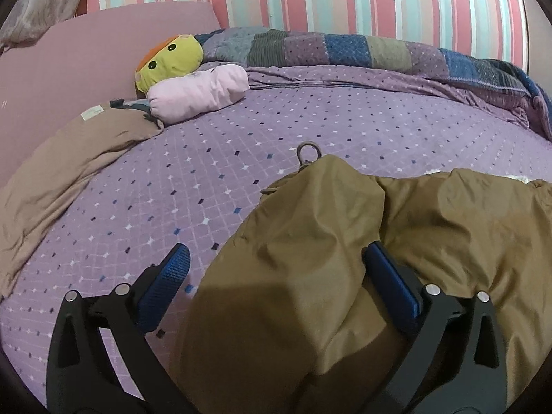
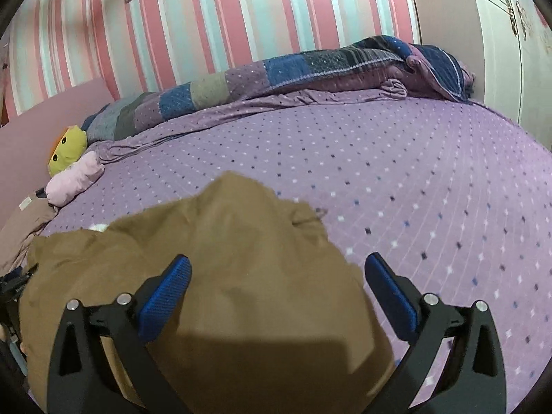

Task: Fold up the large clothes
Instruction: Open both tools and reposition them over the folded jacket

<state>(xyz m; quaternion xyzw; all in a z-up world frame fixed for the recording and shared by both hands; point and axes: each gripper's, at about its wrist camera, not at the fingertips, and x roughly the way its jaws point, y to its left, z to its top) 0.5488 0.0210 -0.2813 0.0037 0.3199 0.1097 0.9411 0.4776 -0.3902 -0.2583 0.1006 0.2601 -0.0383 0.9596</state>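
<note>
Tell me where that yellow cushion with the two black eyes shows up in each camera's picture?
Left wrist view: the yellow cushion lies upper left of centre, behind the pink pillow.
Right wrist view: the yellow cushion sits at the far left edge, about mid-height.
Shared landmark: the pink pillow lies right against it in both views.

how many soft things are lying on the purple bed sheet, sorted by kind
Garments: 1, the crumpled brown jacket
Cushions: 2, the yellow-green face cushion and the pale pink pillow
Bedding: 2, the patchwork quilt and the tan duvet
Total: 5
</note>
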